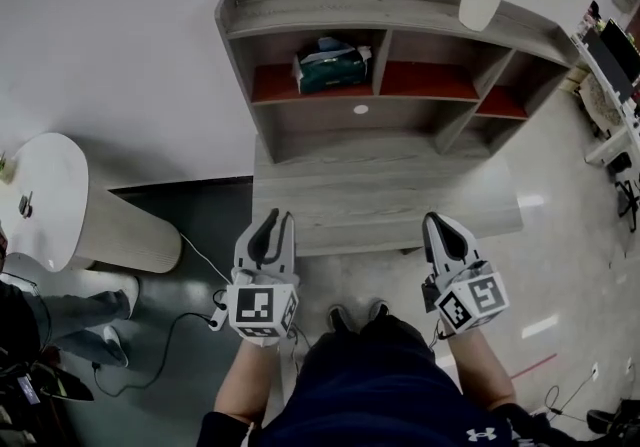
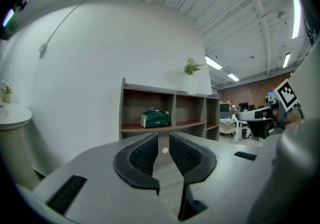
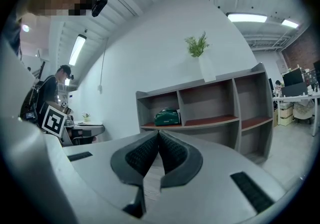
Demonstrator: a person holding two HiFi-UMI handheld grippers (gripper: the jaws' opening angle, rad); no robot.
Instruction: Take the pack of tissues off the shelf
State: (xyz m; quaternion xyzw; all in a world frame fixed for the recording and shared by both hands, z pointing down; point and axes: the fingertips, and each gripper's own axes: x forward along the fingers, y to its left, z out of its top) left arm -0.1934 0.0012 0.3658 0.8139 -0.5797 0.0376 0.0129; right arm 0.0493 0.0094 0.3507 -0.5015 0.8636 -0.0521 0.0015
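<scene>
**Well short of the tissue pack (image 1: 333, 66)**

My left claw (image 1: 272, 220) hangs near me, in front of the shelf (image 1: 300, 135). Its jaws are a little apart and nothing is between them. My right claw (image 1: 437, 225) has its jaw tips together, empty. The tissue pack lies in the shelf's upper left compartment, far ahead and well apart from both claws, a little right of my left one.

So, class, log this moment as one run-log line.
phase: before reach | pack of tissues: left compartment of shelf, untouched | left gripper: jaws slightly apart, empty | right gripper: jaws together, empty
</scene>
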